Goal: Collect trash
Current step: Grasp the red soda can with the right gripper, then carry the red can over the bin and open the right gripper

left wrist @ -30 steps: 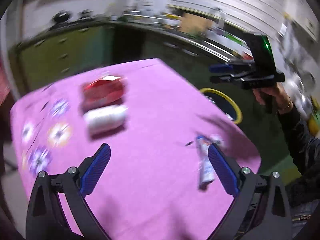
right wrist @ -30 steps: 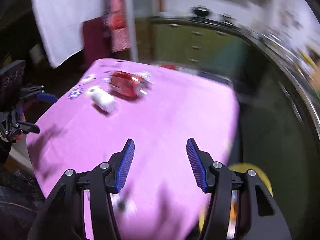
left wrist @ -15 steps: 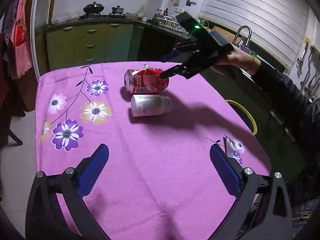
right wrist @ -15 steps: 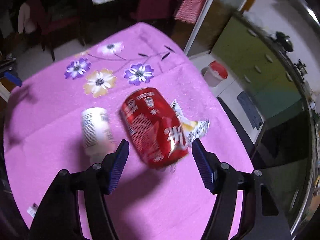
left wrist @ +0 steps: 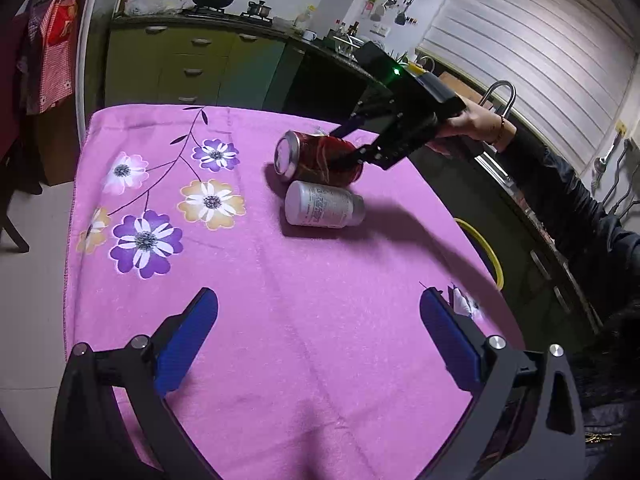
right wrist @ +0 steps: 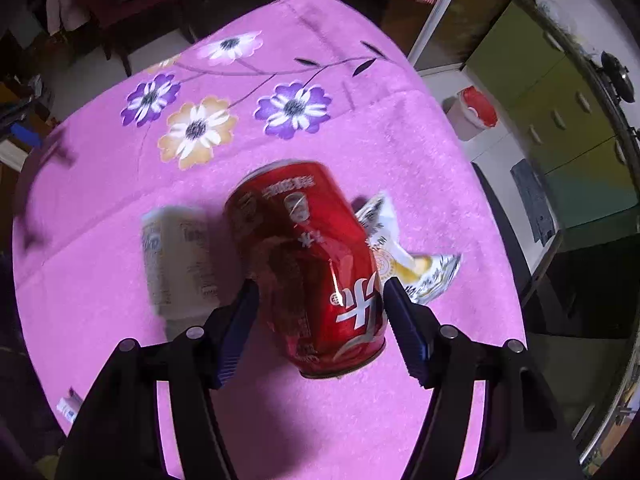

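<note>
Dented red metal can (right wrist: 308,268) lies between the right hand-held gripper (right wrist: 320,312) blue pads, seemingly ungripped.

On the pink cloth (left wrist: 280,320) lie 1 red can (right wrist: 308,264), 1 white bottle (left wrist: 324,210) and 1 crumpled wrapper (right wrist: 408,264).

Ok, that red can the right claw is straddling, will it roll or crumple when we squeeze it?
The red can lies on its side against the white bottle, so it may roll and nudge it. Its wall already looks dented, so it probably crumples easily. The right claw spans its body, which should stop it rolling.
</note>
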Demonstrator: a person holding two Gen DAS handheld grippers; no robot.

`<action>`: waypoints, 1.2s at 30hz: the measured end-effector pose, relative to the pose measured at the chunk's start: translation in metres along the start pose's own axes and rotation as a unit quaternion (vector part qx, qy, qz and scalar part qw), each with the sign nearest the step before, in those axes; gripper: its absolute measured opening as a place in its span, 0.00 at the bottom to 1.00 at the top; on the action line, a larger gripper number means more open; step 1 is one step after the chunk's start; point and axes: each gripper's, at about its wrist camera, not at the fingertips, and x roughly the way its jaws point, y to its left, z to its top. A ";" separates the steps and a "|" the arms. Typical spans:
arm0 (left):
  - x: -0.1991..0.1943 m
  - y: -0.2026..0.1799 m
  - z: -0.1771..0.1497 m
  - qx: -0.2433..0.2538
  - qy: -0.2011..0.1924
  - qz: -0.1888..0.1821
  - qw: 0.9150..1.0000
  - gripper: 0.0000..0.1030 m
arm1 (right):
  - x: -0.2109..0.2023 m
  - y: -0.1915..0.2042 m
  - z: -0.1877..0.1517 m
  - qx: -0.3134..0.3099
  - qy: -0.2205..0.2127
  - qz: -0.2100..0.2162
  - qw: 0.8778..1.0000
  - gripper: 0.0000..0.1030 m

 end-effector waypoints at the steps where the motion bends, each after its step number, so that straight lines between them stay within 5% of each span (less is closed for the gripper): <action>1: 0.000 0.001 0.000 0.001 -0.001 0.001 1.000 0.94 | 0.001 -0.001 0.000 -0.002 0.006 -0.001 1.000 0.63; 9: 0.006 -0.002 0.001 0.009 0.006 -0.005 1.000 0.94 | 0.019 -0.004 0.011 0.004 0.046 0.034 0.998 0.66; 19: 0.016 -0.001 0.002 0.007 0.016 -0.016 1.000 0.94 | 0.011 0.002 0.011 0.038 0.016 0.114 0.993 0.66; 24: 0.016 -0.003 -0.002 0.011 0.022 -0.014 1.000 0.94 | 0.031 -0.004 0.025 0.049 0.036 0.146 0.987 0.67; 33: 0.019 0.000 -0.006 0.004 0.029 -0.020 0.999 0.94 | 0.044 0.012 0.040 0.022 0.040 0.129 0.991 0.73; 36: 0.019 0.000 -0.006 0.005 0.030 -0.021 0.999 0.94 | 0.045 0.018 0.044 0.021 0.034 0.130 0.991 0.60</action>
